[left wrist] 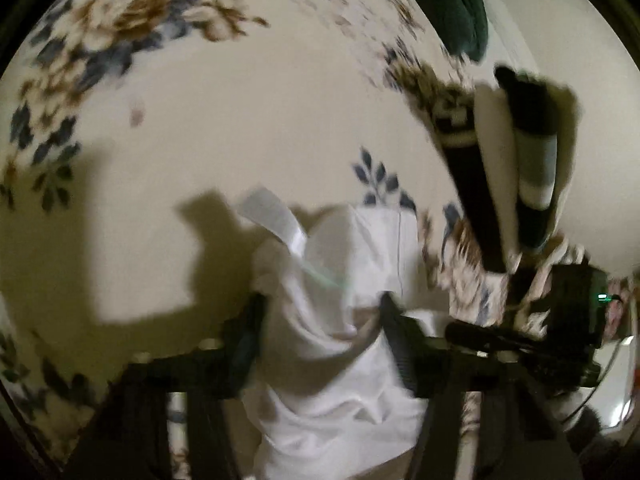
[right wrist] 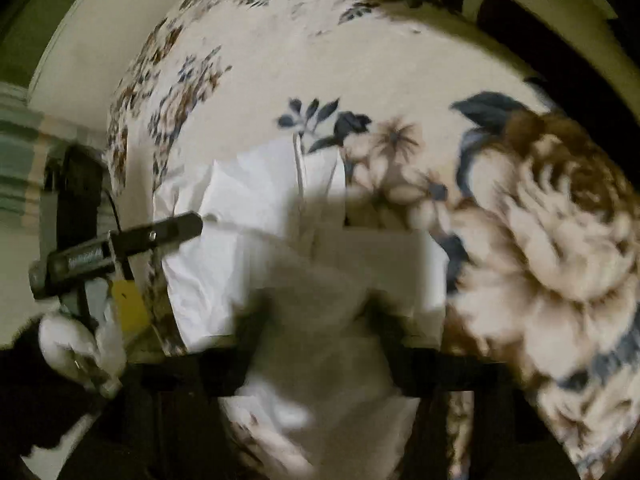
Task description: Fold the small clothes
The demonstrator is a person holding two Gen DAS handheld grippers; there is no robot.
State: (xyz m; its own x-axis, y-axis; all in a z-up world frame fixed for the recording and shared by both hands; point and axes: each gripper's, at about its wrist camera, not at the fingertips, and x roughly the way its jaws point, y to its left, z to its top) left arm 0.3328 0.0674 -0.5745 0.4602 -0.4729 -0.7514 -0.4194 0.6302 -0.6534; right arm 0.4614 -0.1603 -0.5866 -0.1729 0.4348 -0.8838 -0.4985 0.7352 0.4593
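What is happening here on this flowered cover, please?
A person is folding a small white garment on a floral bedspread, with a handheld gripper in each hand. The left gripper has the white cloth bunched between its jaws. The right gripper also has cloth gathered between its jaws and seems closed on it. The pictures are blurred, so the shape of the fold is hard to judge. A dark green item lies at the far edge.

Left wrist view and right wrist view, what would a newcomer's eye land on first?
First, the white garment, bunched between the left gripper fingers at bottom centre and lying on the floral bedspread. The right wrist view shows the same cloth gathered between the right gripper fingers, with big brown and blue blooms to its right. A dark green cloth lies at the top.
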